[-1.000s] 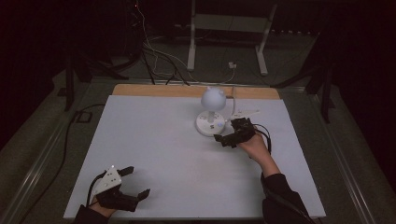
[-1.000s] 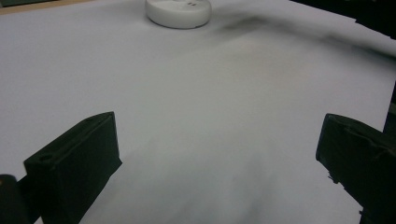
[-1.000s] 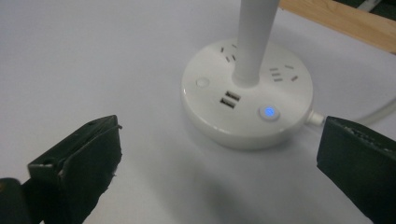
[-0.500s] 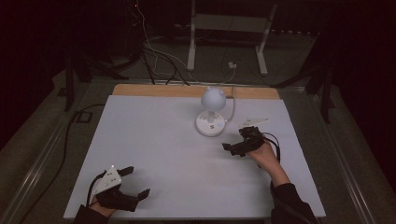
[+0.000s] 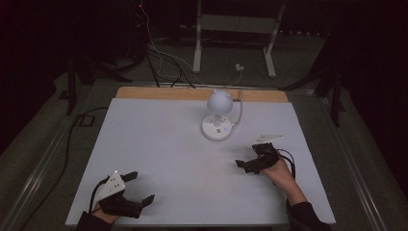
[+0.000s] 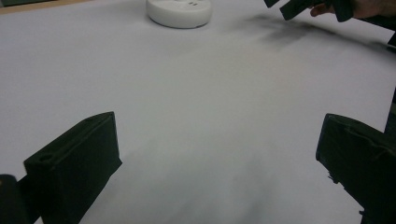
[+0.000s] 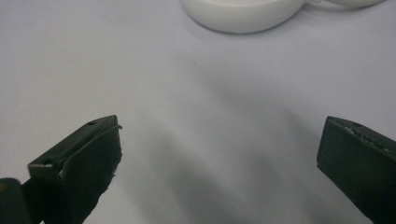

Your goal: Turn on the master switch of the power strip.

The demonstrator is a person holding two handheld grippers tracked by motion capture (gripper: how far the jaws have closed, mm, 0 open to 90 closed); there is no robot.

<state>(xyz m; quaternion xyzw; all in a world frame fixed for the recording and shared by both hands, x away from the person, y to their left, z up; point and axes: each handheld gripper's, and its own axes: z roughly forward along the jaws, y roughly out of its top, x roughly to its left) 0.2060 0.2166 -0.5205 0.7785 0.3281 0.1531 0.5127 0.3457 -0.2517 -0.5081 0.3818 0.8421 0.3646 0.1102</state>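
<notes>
Jaws, right: both black jaws of my right gripper (image 5: 250,162) stand spread wide with nothing between them; in the right gripper view the bare sheet shows in the gap

Jaws, left: my left gripper (image 5: 137,189) is likewise spread and empty, resting low at the near left corner

Change: a second ago my right gripper sat just beside the small white desk lamp with a round globe head and a flat disc base (image 5: 217,126); now it is drawn back toward me and lies well apart from that base; my left gripper has not moved

Meaning: I judge this a retreat after touching the lamp's base, so the press or placement there looks finished; the lamp stands upright, untouched, at the far middle of the sheet, its white cord (image 5: 239,107) trailing off behind

Surface: a plain white sheet (image 5: 159,144) covers the table, with a strip of bare wood (image 5: 159,93) at the far edge; nothing else lies on it

Room: dark; grey floor, loose cables (image 5: 163,62) and a white metal stand (image 5: 235,29) beyond the table
</notes>
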